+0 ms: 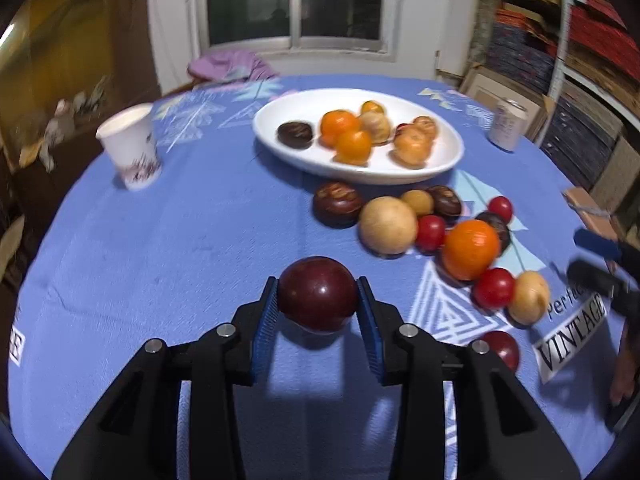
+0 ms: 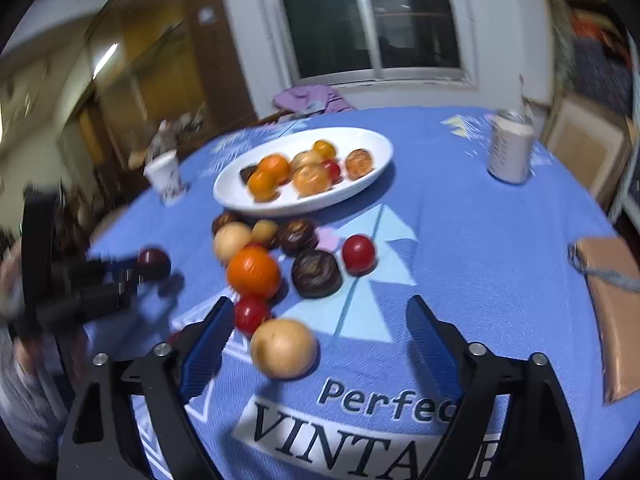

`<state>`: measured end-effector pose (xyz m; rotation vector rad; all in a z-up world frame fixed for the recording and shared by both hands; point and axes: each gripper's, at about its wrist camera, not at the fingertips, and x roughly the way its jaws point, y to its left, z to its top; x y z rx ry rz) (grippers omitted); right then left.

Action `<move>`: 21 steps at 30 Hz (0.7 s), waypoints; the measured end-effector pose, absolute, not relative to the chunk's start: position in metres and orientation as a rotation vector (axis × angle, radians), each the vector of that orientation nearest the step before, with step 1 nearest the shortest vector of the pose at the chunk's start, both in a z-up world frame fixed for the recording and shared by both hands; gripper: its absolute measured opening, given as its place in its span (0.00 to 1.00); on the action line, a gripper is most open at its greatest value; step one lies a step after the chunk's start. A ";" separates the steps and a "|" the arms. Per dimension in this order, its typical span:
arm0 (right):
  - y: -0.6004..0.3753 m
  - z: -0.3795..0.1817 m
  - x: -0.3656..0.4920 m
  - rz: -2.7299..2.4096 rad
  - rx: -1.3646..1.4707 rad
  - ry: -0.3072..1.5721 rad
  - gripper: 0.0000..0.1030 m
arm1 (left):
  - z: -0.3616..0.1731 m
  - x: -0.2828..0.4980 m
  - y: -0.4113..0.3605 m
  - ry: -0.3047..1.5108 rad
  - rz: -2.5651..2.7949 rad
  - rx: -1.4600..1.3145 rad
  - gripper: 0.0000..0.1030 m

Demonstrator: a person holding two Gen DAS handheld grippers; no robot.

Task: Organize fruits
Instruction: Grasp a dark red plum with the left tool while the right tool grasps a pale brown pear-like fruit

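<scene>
My left gripper (image 1: 318,304) is shut on a dark red plum (image 1: 318,294) and holds it just above the blue tablecloth; it also shows at the left of the right wrist view (image 2: 154,262). A white oval plate (image 1: 312,156) (image 2: 360,192) holds several oranges and brown fruits. Loose fruits lie in front of it: an orange (image 1: 470,248) (image 2: 254,272), a tan ball (image 1: 386,224), red tomatoes (image 2: 359,254), dark brown fruits (image 2: 316,274). My right gripper (image 2: 320,340) is open, with a tan fruit (image 2: 284,348) between its fingers, nearer the left one.
A paper cup (image 1: 130,146) (image 2: 166,176) stands at the left of the table. A drink can (image 1: 506,124) (image 2: 510,148) stands at the back right. A brown pouch (image 2: 612,312) lies at the right edge. A purple cloth (image 1: 232,64) lies at the far edge.
</scene>
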<state>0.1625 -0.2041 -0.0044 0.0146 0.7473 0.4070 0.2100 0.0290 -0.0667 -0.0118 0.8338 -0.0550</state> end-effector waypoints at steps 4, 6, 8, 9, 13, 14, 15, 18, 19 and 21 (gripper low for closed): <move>-0.174 -0.013 0.152 0.443 -0.161 0.754 0.68 | -0.075 0.218 0.031 0.880 -0.044 -0.017 0.37; -0.169 -0.014 0.151 0.455 -0.184 0.766 0.63 | -0.076 0.217 0.031 0.880 -0.048 -0.008 0.37; -0.170 -0.016 0.154 0.450 -0.178 0.784 0.62 | -0.077 0.217 0.031 0.882 -0.044 -0.001 0.37; -0.172 -0.017 0.155 0.445 -0.170 0.794 0.62 | -0.079 0.216 0.031 0.883 -0.044 -0.001 0.37; -0.172 -0.021 0.156 0.447 -0.166 0.817 0.62 | -0.080 0.218 0.030 0.883 -0.042 0.001 0.37; -0.170 -0.022 0.156 0.453 -0.171 0.820 0.62 | -0.080 0.217 0.030 0.883 -0.041 0.002 0.37; -0.169 -0.023 0.156 0.457 -0.175 0.826 0.62 | -0.080 0.217 0.030 0.883 -0.042 0.002 0.37; -0.169 -0.026 0.159 0.460 -0.175 0.849 0.60 | -0.080 0.217 0.029 0.882 -0.040 0.008 0.37; -0.168 -0.028 0.161 0.463 -0.169 0.860 0.54 | -0.081 0.217 0.029 0.881 -0.038 0.013 0.38; -0.168 -0.032 0.165 0.470 -0.156 0.900 0.46 | -0.082 0.217 0.028 0.882 -0.032 0.022 0.38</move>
